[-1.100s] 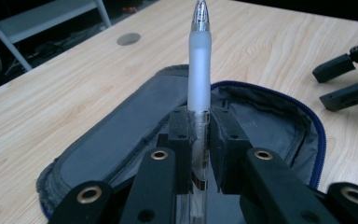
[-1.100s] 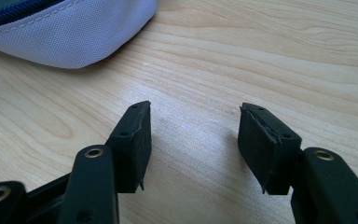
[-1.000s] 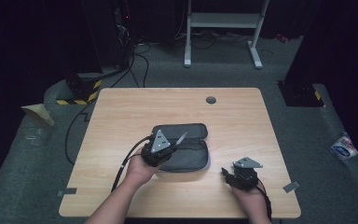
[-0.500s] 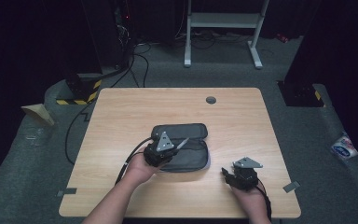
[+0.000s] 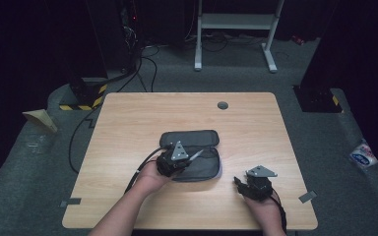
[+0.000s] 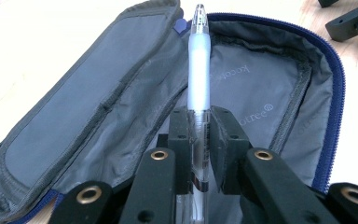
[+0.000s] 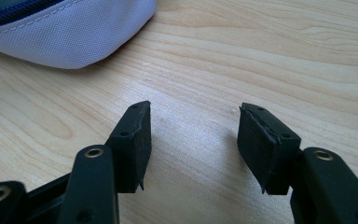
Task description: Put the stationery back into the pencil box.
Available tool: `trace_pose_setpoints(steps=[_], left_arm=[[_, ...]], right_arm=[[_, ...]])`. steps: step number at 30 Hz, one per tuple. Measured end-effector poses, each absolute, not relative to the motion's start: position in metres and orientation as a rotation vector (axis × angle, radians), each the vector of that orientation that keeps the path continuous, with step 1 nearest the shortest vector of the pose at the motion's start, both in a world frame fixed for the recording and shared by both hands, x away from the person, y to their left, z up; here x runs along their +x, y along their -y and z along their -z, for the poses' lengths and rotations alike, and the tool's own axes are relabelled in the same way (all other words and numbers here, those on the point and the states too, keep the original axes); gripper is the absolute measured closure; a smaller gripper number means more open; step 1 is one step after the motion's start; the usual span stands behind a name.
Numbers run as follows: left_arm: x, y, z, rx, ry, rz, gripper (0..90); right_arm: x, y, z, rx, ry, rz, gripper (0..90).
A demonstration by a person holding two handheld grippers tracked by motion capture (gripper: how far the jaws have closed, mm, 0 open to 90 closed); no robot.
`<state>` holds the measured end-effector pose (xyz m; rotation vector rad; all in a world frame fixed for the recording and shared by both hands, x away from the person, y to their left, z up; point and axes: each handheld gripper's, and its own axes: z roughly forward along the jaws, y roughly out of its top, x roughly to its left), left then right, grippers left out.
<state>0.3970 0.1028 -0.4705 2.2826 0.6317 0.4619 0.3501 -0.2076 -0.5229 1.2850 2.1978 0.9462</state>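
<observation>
A grey pencil case (image 5: 191,155) lies unzipped and spread flat near the middle of the wooden counter (image 5: 128,118), its lining facing up, likely so that a pen can go straight in or out without anything holding the flap. The left gripper (image 6: 199,135) hovers over the case's half toward 6 o'clock in the high view, and its fingers (image 6: 181,140) are closed tight on a clear, frosted-barrel pen (image 6: 199,60). In the left gripper view the pen runs between the pads and sticks out toward 12 o'clock, its tip above the blue zip edge at the far end of the lining; whether it touches the fabric cannot be told. The right gripper (image 5: 255,184) rests apart at about 4 o'clock from the case, probably kept clear of the work. Its fingers (image 7: 133,140) stand wide apart with nothing between them but bare wood, the case's pale outer corner lying off at 11 o'clock.
</observation>
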Motion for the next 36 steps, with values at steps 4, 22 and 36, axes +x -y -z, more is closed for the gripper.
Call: trace_pose_setpoints(steps=[4, 22, 36], left_arm=[[0.397, -0.100, 0.473, 2.293, -0.623, -0.456, 79.1], [0.398, -0.102, 0.472, 2.249, -0.661, -0.402, 72.3], [0.396, -0.113, 0.470, 2.156, -0.769, -0.392, 62.4]], right_arm=[[0.350, 0.208, 0.523, 1.285, -2.197, -0.946, 44.5], [0.350, 0.208, 0.523, 1.286, -2.198, -0.947, 44.5], [0.350, 0.208, 0.523, 1.286, -2.197, -0.947, 44.5]])
